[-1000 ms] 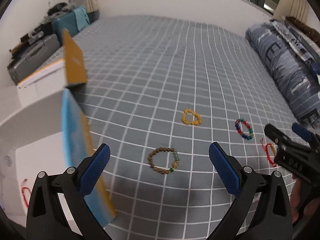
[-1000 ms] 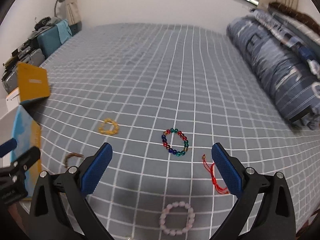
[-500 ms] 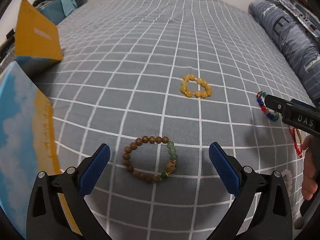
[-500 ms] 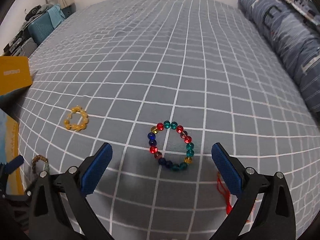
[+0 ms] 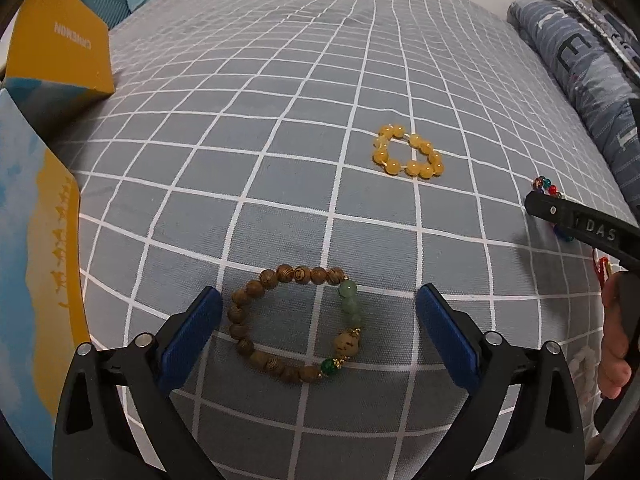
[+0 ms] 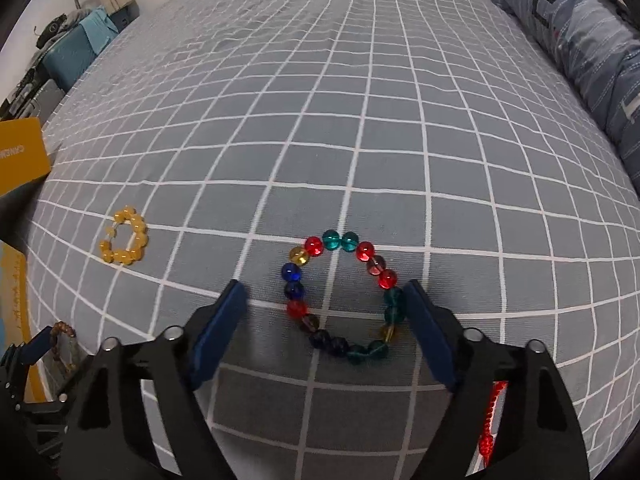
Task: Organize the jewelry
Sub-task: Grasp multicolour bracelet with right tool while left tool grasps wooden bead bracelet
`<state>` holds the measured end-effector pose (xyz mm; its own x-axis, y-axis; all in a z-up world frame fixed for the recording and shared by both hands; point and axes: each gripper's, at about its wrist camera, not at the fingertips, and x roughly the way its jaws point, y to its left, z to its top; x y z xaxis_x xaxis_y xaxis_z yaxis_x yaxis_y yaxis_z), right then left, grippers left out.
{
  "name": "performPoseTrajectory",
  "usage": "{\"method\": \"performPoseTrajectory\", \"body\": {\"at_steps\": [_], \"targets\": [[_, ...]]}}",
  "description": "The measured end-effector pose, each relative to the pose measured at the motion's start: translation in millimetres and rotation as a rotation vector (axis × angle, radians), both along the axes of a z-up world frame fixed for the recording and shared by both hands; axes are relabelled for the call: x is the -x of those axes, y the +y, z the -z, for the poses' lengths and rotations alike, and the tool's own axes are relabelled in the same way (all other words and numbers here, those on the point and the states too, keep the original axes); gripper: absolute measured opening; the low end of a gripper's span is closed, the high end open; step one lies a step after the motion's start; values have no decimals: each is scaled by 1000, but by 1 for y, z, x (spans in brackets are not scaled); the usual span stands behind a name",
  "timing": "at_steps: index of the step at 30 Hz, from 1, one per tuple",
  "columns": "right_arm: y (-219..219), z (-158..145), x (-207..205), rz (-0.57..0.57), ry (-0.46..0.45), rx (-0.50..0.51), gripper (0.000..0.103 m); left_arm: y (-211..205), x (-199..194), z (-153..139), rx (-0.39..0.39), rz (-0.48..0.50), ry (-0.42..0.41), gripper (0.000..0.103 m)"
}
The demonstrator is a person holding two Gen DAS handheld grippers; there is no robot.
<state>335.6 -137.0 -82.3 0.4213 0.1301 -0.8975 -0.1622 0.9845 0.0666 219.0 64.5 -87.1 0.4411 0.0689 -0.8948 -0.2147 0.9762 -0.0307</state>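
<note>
Bracelets lie loose mid-bed — we've got the left gripper (image 5: 318,334) spread around the wooden bracelet (image 5: 295,324), right gripper (image 6: 326,322) wide around the multicolor bracelet (image 6: 344,298) — next, pinch both.

Yellow box flap (image 5: 60,44): pale lettering, upside down, reads roughly "CINEMON"; exact spelling uncertain. The same flap at the right wrist view's left edge (image 6: 20,152) shows only "CINEM", cut off. Right gripper (image 5: 580,228), black arm: "DAS" in grey capitals. Folded blue bedding (image 6: 580,20): large dark letter shapes, unreadable.
</note>
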Motion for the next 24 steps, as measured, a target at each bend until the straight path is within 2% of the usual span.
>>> {"method": "performPoseTrajectory", "body": {"at_steps": [4,9,13,15,16,18,19,20,24], "targets": [[-2,1,0,18,4,11,62,0,2,-1,7,-14,14,79],[-7,1,0,46,13,17,43,2,4,-4,8,-27,19,59],[-11,1,-1,69,18,31,29,2,4,-5,12,-24,22,47],[-12,1,-1,77,18,38,19,3,5,-5,13,-25,23,37],[-12,1,-1,81,18,39,18,2,5,-5,8,-18,26,34],[-12,1,0,84,15,37,18,0,5,-6,0,-3,30,15],[-11,1,1,86,11,38,18,-1,5,-6,-8,8,35,11],[-10,1,-1,87,9,42,18,-2,6,-7,-10,14,35,8],[-8,-1,2,88,-6,46,18,-6,9,-10,-21,50,25,7]]}}
